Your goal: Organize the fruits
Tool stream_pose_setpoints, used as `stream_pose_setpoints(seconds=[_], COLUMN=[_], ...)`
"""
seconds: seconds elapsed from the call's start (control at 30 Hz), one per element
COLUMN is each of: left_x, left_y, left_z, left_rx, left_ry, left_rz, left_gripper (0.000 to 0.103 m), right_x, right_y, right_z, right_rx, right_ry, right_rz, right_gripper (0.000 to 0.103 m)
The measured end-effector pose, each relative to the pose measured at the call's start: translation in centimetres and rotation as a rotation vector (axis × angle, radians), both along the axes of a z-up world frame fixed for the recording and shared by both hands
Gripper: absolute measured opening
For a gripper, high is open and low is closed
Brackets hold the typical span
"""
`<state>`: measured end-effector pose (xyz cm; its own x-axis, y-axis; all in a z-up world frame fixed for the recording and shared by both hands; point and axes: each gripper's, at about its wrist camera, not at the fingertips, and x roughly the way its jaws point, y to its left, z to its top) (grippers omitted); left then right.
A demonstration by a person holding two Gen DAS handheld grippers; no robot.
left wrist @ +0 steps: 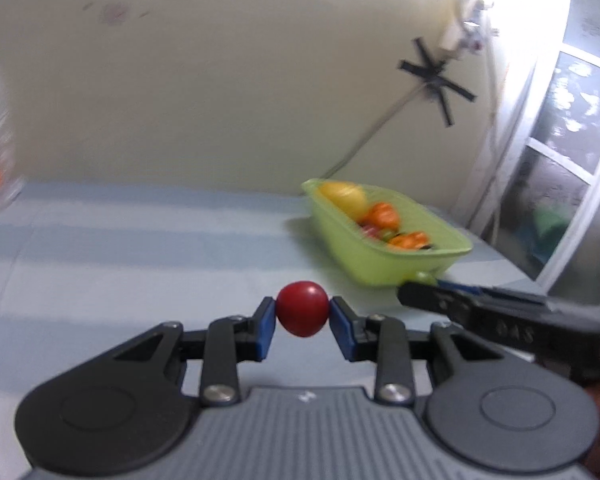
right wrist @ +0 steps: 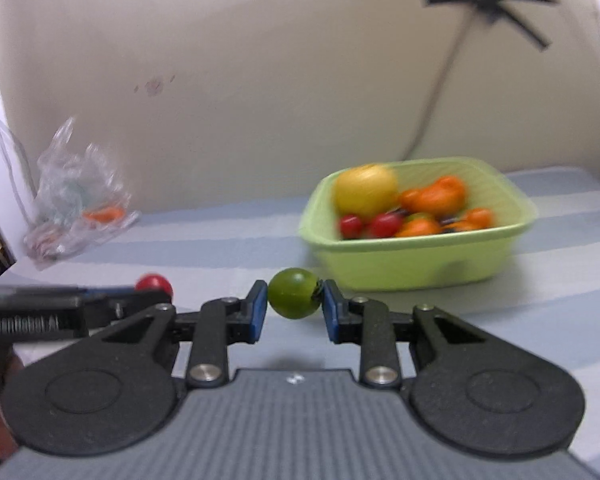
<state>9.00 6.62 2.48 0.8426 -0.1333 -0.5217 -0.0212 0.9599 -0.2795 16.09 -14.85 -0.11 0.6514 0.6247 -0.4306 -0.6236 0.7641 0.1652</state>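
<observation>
Between left gripper [left wrist: 302,314] pads: small glossy red round fruit [left wrist: 302,308], clamped. Right gripper [right wrist: 294,299] clamps small green round fruit [right wrist: 294,293]. Pale-green plastic basket [right wrist: 420,258] at two o'clock; striped table [right wrist: 220,248] bare toward ten.

Left gripper [left wrist: 302,316] fingers [left wrist: 265,327] clamp red tomato [left wrist: 302,314]; green basket [left wrist: 384,232] of fruit beyond, right

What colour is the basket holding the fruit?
Light green; the basket shows best in the right wrist view.

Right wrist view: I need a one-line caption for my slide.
Right gripper clamps a green fruit before the basket; left gripper alongside holds a red fruit.
</observation>
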Motion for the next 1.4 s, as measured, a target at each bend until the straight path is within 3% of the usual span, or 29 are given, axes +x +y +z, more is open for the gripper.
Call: stream_pose_setpoints(seconds=[0.2,0.37,0.53,0.6,0.8,1.0,1.13,1.27,1.3,1.33,1.4], left_x=[6.4,11.6,12.7,12.3,8.9,3.1,-0.8,-4.1,-4.7,-5.5,-7.0], left_y=[-4.3,-6.2,-5.2,-4.3,-1.6,-2.3,-4.0,-5.1,-5.4,-5.7,-6.1], left_z=[2.3,1.2,0.3,0.7,2.4,2.6,2.7,2.8,2.9,3.0,3.1], left_rx=[0.052,0.074,0.028,-0.005,-0.058,0.019,0.079,0.088,0.096,0.111,0.140], left_ry=[-0.041,0.000,0.027,0.017,-0.011,0.021,0.039,0.048,0.045,0.041,0.030], left_rz=[-0.093,-0.094,-0.094,-0.072,0.002,0.074,0.118,0.155,0.166,0.186,0.220], left_gripper=[0.030,0.031,0.039,0.045,0.045,0.050,0.058,0.065,0.073,0.088,0.102], right_x=[3.3,7.3,8.3,8.4,6.3,2.6,-0.9,-4.0,-4.7,-5.3,-6.8], right_y=[-4.0,-4.3,-3.5,-2.8,-2.6,-7.0,-8.4,-8.7,-8.8,-8.7,-8.7], right_z=[1.5,1.7,0.9,0.8,2.1,2.9,2.3,1.7,1.6,1.5,1.5], right_rx=[0.065,0.109,0.094,0.085,0.106,0.247,0.255,0.255,0.252,0.245,0.235], right_ry=[-0.042,-0.019,-0.023,-0.019,-0.067,0.013,0.075,0.125,0.131,0.135,0.138], right_rz=[-0.125,-0.119,-0.069,-0.040,-0.044,-0.163,-0.204,-0.204,-0.204,-0.205,-0.200], right_gripper=[0.032,0.033,0.034,0.034,0.034,0.039,0.042,0.048,0.048,0.049,0.052])
